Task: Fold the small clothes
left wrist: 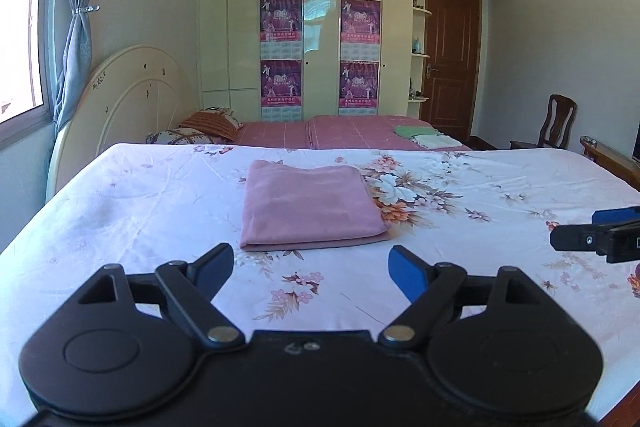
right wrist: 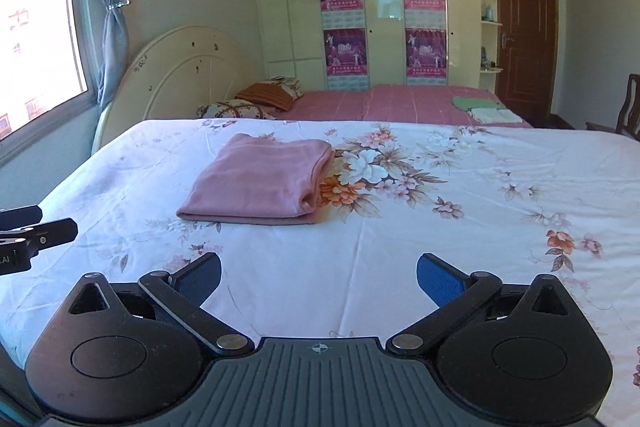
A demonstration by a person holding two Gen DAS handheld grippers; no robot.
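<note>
A pink garment [left wrist: 310,205] [right wrist: 260,181] lies folded into a neat rectangle on the white floral sheet [left wrist: 140,211] [right wrist: 440,219]. My left gripper [left wrist: 312,263] hangs open above the sheet, short of the garment's near edge, with nothing between its blue pads. My right gripper [right wrist: 318,273] is also open and empty, held back from the garment and to its right. The right gripper's tips [left wrist: 596,233] show at the right edge of the left wrist view. The left gripper's tips [right wrist: 36,227] show at the left edge of the right wrist view.
Beyond the sheet stands a bed with a pink cover [left wrist: 352,133] [right wrist: 400,103], pillows [left wrist: 208,127] and a small stack of green and white folded cloths [left wrist: 424,137] [right wrist: 486,109]. A cream wardrobe, a brown door, a wooden chair [left wrist: 556,123] and a window on the left surround it.
</note>
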